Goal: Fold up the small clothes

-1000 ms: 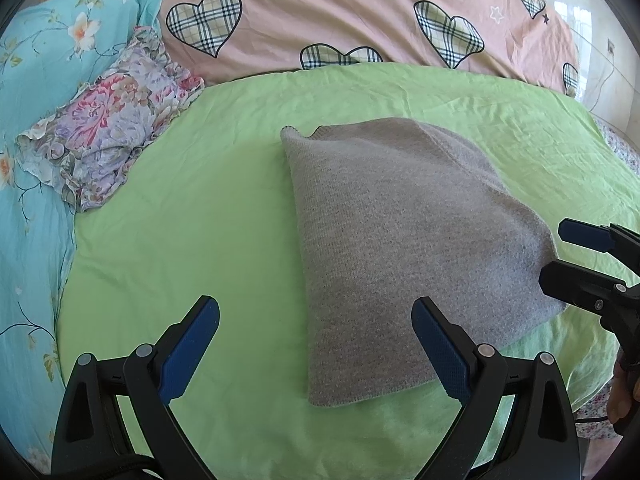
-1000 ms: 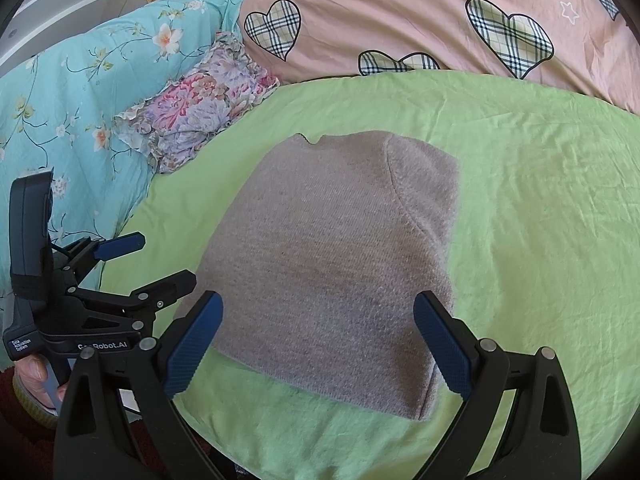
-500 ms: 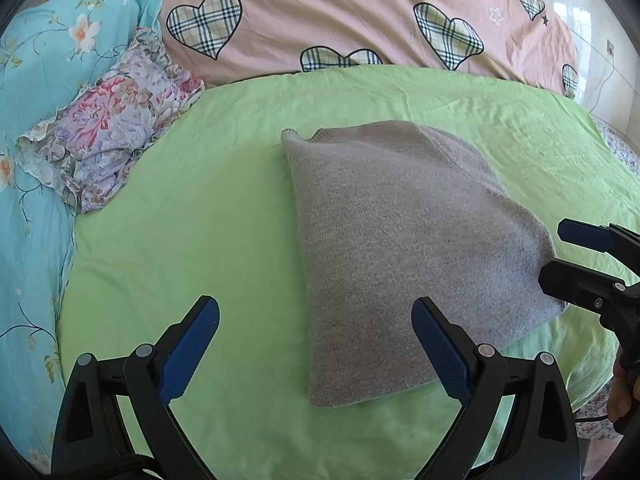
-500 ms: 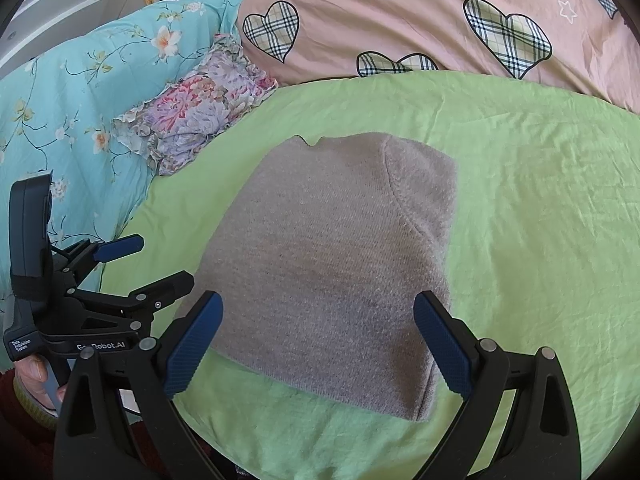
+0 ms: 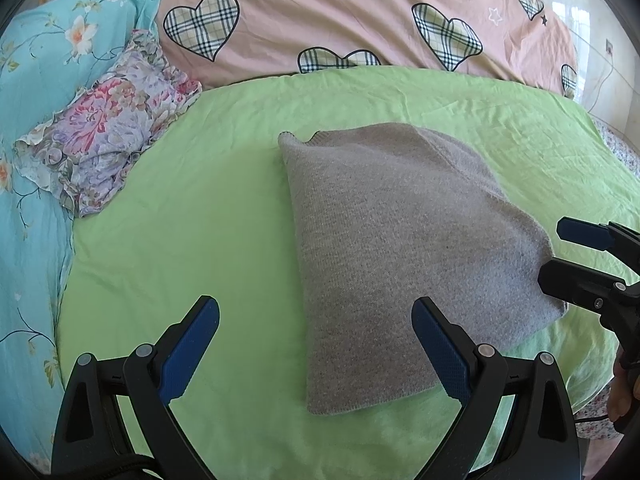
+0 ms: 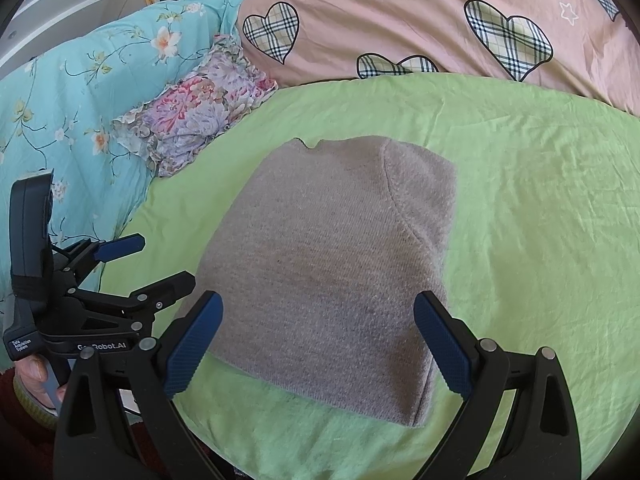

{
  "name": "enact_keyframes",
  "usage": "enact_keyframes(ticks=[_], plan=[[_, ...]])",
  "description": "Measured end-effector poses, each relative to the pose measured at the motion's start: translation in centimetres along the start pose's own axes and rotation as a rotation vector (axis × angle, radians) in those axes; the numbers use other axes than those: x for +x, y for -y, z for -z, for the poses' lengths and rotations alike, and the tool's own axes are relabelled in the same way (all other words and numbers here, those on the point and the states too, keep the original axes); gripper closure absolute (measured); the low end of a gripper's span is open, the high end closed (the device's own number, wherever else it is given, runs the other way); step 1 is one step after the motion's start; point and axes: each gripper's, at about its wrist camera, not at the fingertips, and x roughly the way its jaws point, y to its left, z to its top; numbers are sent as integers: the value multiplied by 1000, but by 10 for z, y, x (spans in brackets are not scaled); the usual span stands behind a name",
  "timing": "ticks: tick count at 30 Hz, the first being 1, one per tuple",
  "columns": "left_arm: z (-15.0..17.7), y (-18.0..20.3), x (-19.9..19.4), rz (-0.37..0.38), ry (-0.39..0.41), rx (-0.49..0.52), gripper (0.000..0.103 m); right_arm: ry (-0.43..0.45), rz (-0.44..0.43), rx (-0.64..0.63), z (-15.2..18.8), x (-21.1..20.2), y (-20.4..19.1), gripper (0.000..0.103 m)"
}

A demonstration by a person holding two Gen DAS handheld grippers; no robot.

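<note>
A grey knitted sweater [image 5: 404, 248] lies folded flat on the green sheet [image 5: 208, 208]; it also shows in the right wrist view [image 6: 332, 268]. My left gripper [image 5: 316, 344] is open and empty, hovering over the sweater's near left edge. My right gripper [image 6: 318, 340] is open and empty, hovering over the sweater's near edge. Each gripper shows in the other's view, the right one [image 5: 576, 252] by the sweater's right corner, the left one [image 6: 148, 264] by its left corner. Neither touches the sweater.
A folded floral garment [image 5: 108, 136] lies at the far left on a light blue flowered quilt [image 5: 36, 80]. A pink quilt with plaid hearts [image 5: 360, 16] lies along the back. The sheet's front edge drops off near the grippers.
Both views have drawn back very slightly from the sweater. The sweater has not moved and both grippers stay open.
</note>
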Motion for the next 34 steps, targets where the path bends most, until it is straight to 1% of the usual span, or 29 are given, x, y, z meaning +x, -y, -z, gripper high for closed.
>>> enact_keyframes(ticks=[6,9,12,23,34], plan=[[-2,1,1,-9,10,2,6,1,-1,0,-2,1,0,7],[-6,-1,3,7,10,-6,6,5,-3,7,-8,4,5,7],[-10,-2,5,4,12,-6,6,1,-15,20,-12,9,10,7],[-18,-4,15,14,-1,-5,6,-16,-17,30,-16,20,17,7],[-18,-3,22,28,-20,-10,6,-20,-29,43,-16,22,22,7]])
